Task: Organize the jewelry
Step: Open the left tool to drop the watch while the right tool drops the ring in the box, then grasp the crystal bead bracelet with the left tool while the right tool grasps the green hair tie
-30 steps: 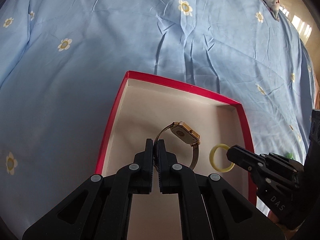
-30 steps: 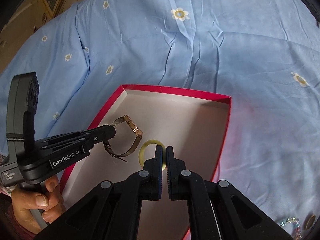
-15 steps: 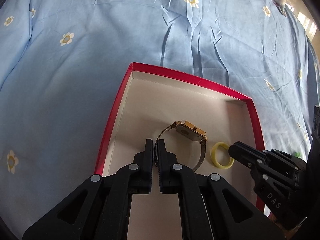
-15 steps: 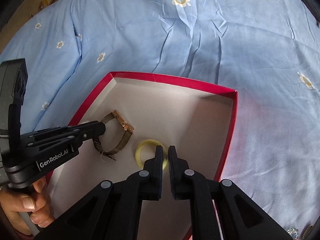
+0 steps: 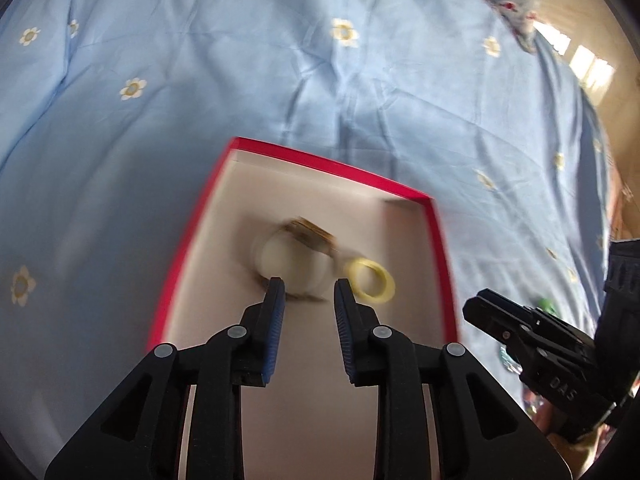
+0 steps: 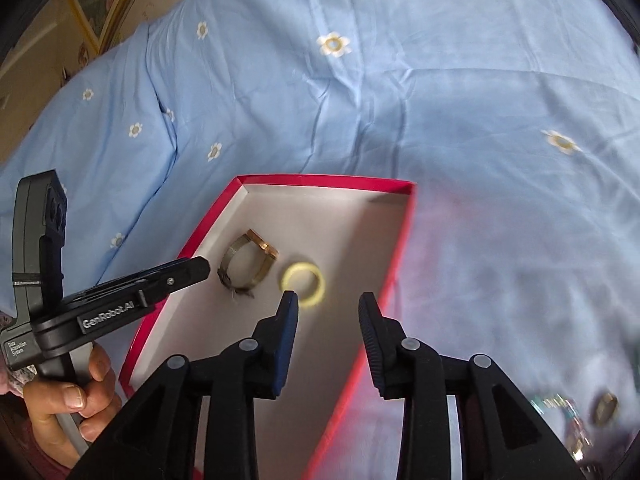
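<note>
Red box on blue bedspread holds watch, yellow ring mid-floor. Both grippers just opened, empty. Risk: retreating jaws snag box rim, tipping it.

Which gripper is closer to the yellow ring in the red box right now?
Right. The right gripper hovers open just short of the yellow ring; the left gripper, also open, sits by the gold watch, beside the ring.

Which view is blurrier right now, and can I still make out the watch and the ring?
Left wrist view: motion blur smears the watch; the yellow ring is soft but readable. Right wrist view: watch sharp, ring slightly soft, lower right corner smeared.
</note>
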`<act>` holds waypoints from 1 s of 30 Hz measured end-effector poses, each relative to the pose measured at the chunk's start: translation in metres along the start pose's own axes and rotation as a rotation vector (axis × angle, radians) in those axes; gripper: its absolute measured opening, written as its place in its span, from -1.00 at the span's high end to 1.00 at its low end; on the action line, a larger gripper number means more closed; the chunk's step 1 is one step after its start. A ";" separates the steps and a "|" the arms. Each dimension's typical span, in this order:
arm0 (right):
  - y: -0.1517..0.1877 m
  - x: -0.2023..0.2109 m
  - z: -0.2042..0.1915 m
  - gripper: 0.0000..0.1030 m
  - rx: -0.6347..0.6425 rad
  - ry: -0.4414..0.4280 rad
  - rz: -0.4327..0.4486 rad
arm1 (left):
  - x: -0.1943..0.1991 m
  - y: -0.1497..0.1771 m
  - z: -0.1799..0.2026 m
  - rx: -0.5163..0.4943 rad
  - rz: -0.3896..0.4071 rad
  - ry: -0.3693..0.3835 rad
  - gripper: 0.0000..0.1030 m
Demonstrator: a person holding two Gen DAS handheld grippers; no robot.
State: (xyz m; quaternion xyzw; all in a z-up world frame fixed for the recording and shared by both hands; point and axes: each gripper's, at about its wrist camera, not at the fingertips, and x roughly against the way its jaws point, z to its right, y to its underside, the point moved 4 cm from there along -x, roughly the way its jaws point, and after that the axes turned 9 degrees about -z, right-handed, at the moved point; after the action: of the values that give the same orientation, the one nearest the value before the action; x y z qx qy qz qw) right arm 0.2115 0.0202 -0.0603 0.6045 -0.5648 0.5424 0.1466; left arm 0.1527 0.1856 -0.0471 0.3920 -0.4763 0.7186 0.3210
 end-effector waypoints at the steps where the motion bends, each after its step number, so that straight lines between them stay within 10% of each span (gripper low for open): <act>1: 0.006 0.007 0.005 0.35 -0.015 0.004 0.008 | 0.002 0.002 0.006 -0.010 -0.001 0.010 0.49; 30: 0.089 0.129 0.146 0.25 -0.284 0.196 0.129 | -0.018 0.051 0.152 -0.271 -0.100 0.158 0.48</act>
State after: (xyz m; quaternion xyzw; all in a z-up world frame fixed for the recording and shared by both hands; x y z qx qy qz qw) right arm 0.1789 -0.1912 -0.0475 0.4844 -0.6564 0.5217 0.2497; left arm 0.1579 0.0240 -0.0488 0.3107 -0.5220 0.6595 0.4428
